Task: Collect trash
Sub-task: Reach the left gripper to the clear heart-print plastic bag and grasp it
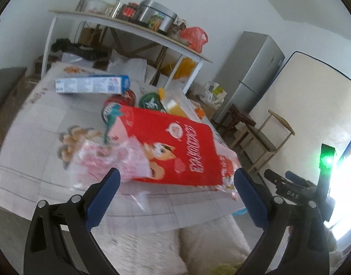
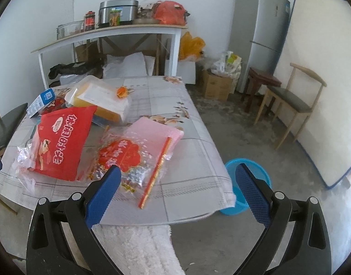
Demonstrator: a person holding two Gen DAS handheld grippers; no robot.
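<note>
Cloth-covered counter [image 2: 198, 137] carries the trash: red snack bag [image 2: 61, 142] beside a clear pink-printed wrapper [image 2: 138, 151], yellow container [image 2: 99, 100] and blue box [image 1: 93, 83] behind. Left gripper [image 1: 175, 183] and right gripper [image 2: 177, 178] hover with jaws spread, empty. Only the right view shows the blue bin [image 2: 255, 183] on the floor past the counter's corner.

Ahead of my right gripper: one red snack bag [image 2: 61, 146], one clear printed bag [image 2: 138, 158], one yellow container [image 2: 102, 98], one blue-white box [image 2: 41, 102]; one blue bin [image 2: 264, 174] lower right.
</note>
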